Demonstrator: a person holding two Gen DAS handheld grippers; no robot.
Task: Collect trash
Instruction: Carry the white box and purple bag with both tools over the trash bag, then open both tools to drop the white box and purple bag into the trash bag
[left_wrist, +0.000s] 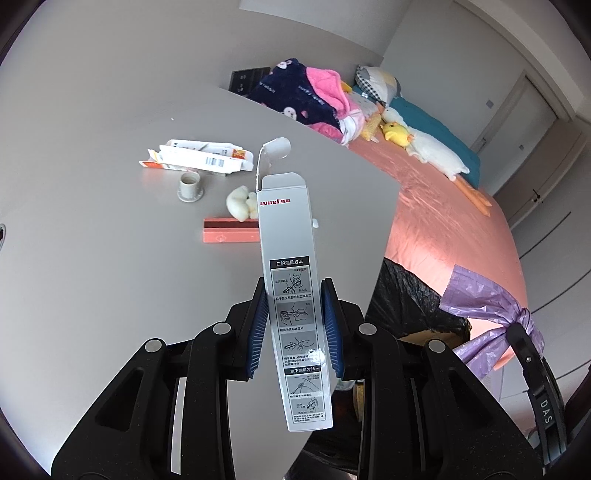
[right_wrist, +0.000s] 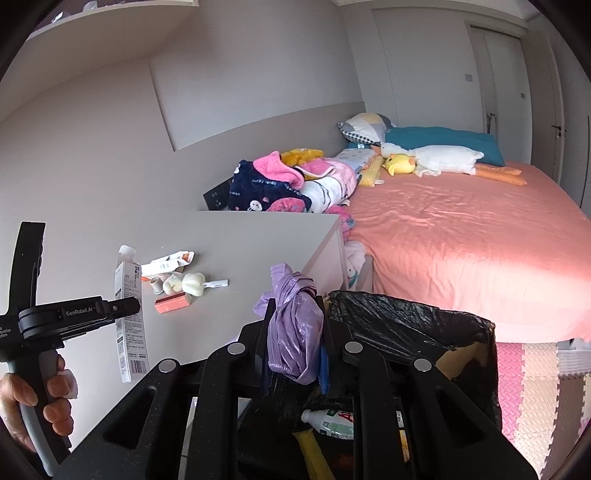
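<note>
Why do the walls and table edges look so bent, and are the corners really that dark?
Left wrist view: fisheye bowing curves the table edge, dark corners, sheen on the pink bedsheet. Right wrist view: same bending, yet the purple bag stays sharp.

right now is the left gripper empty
No, the left gripper is shut on the white yuwell box, which stands upright between its blue pads above the grey table.

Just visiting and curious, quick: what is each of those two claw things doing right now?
Left gripper: closed on the white yuwell box.
Right gripper: closed on the purple plastic bag.
</note>
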